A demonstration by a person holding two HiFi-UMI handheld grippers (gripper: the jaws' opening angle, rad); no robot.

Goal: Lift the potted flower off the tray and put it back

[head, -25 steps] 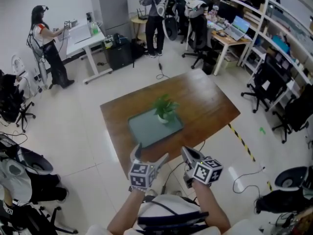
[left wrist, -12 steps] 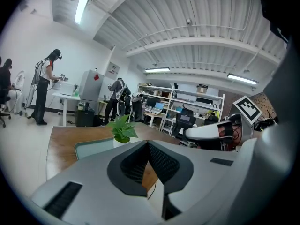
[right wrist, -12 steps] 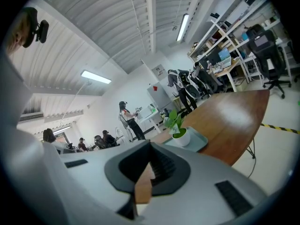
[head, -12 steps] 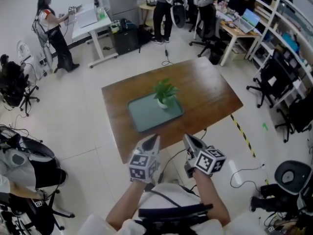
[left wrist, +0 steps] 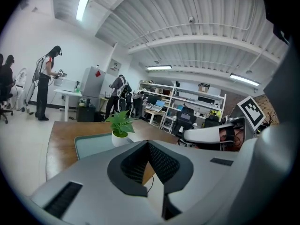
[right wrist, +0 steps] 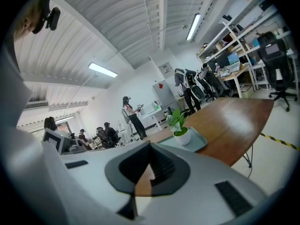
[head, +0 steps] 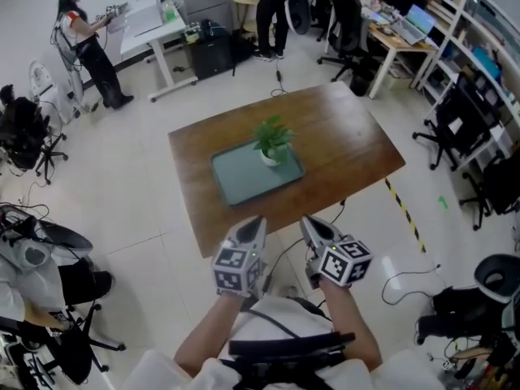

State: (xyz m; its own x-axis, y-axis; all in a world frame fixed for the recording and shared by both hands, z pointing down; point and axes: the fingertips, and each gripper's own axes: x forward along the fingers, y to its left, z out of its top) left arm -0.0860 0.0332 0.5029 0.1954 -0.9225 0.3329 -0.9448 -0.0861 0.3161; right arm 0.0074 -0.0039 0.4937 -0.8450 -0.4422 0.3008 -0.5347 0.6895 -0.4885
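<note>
Standing upright in its white pot, the potted flower sits in the far right corner of the green tray, which lies on the brown worktop. The left gripper jaws have just been closing and now meet on nothing. The right gripper jaws are clenched too, empty. Both hover short of the worktop's near edge.

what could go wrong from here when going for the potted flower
Both the left gripper, just closed on nothing, and the right gripper are shut; reaching in like that would likely knock the potted flower over. It stands near the far edge of the tray, so a nudge might push it onto the table.
</note>
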